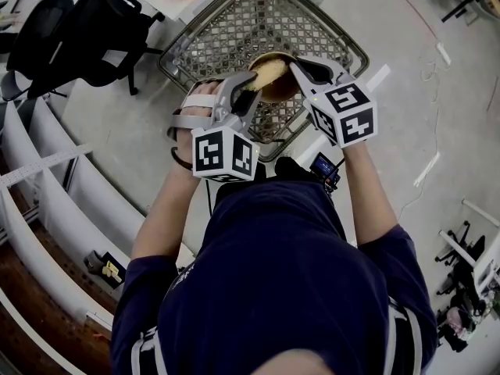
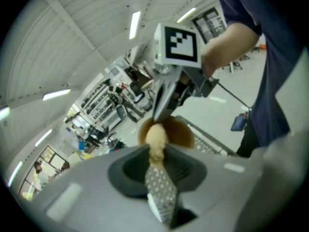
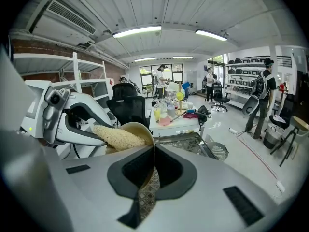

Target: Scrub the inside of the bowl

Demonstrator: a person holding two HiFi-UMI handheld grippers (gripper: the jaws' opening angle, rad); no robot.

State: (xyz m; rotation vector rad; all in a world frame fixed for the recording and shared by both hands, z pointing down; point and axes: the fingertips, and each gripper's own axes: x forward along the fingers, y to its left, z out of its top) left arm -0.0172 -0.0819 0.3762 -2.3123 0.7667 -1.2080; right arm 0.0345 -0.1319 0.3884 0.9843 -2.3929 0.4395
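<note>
Your right gripper (image 3: 153,151) has its fingers pinched narrow on the rim of the brown bowl (image 3: 137,128), holding it in the air over the wire mesh basket (image 1: 205,33). Your left gripper (image 2: 157,153) has its fingers clamped on a pale yellow sponge (image 2: 157,137), whose far end reaches inside the bowl.

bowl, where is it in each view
Head view: bowl upper centre, over the wire mesh tray.
Left gripper view: bowl at centre, just past the jaws.
Right gripper view: bowl left of centre, rim at the jaws.
Shared landmark: wire mesh tray beneath it.
</note>
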